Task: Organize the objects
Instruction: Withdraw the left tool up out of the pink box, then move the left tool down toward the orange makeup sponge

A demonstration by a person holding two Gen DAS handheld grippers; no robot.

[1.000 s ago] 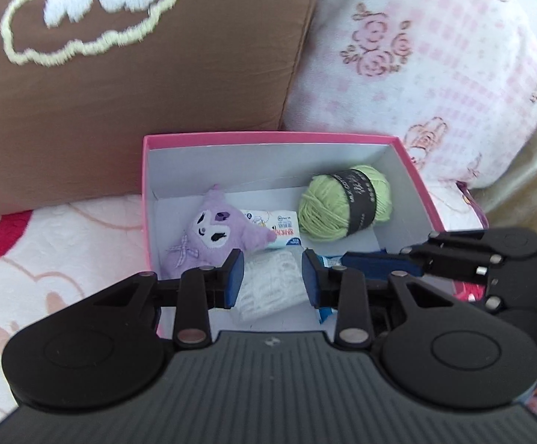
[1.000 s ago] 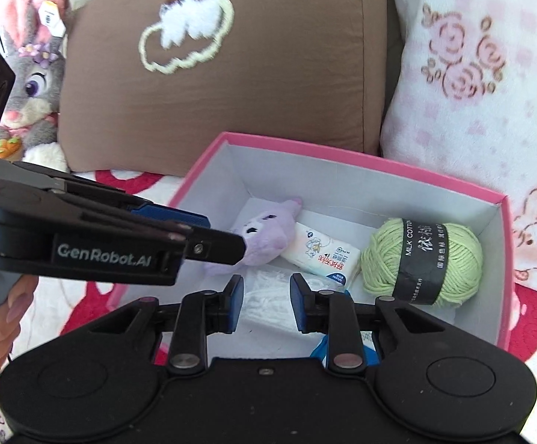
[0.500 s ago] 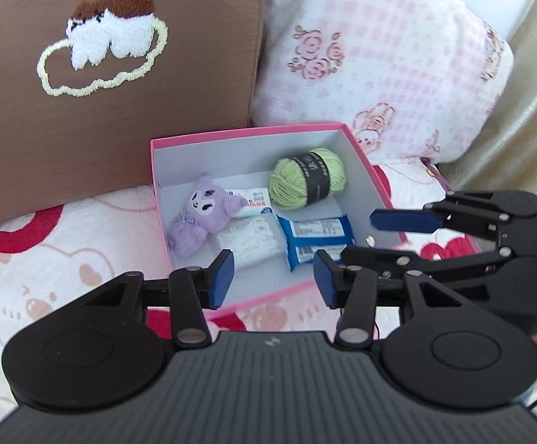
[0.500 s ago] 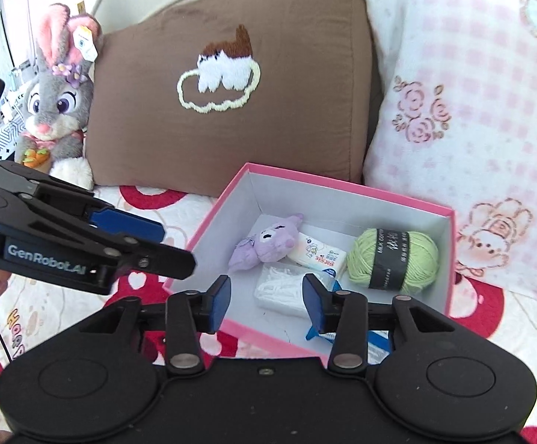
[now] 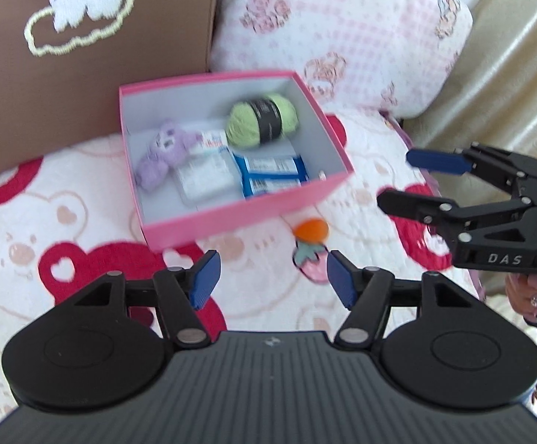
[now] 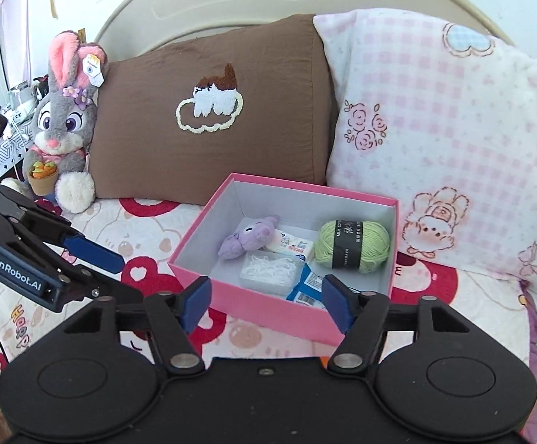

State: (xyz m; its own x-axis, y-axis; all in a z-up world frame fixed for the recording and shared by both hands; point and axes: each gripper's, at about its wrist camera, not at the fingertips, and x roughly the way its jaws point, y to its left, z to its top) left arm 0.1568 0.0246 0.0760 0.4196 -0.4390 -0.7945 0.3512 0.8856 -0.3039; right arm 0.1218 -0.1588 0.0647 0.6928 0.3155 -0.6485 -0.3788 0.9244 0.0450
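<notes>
A pink box (image 5: 238, 216) (image 6: 268, 318) sits on the bed in front of the pillows. It holds a purple plush (image 5: 161, 159) (image 6: 248, 240), a green yarn ball (image 5: 262, 120) (image 6: 353, 246), a clear case of white floss picks (image 5: 203, 179) (image 6: 272, 272), a small white packet (image 6: 292, 244) and a blue packet (image 5: 272, 175) (image 6: 307, 286). My left gripper (image 5: 272, 276) hangs over the quilt short of the box, jaws opening, nothing between them. My right gripper (image 6: 266, 305) is back from the box's near wall, jaws opening and empty; it also shows at the right of the left wrist view (image 5: 412, 177).
A small orange felt piece (image 5: 311, 229) lies on the quilt just in front of the box. A brown pillow (image 6: 212, 111) and a pink checked pillow (image 6: 446, 140) stand behind it. A grey rabbit plush (image 6: 63, 122) sits at the far left. The left gripper's fingers (image 6: 90, 251) reach in from the left.
Both grippers have drawn back and up from inside the box and their jaws have spread wider. The floss case and blue packet now lie free in the box.
</notes>
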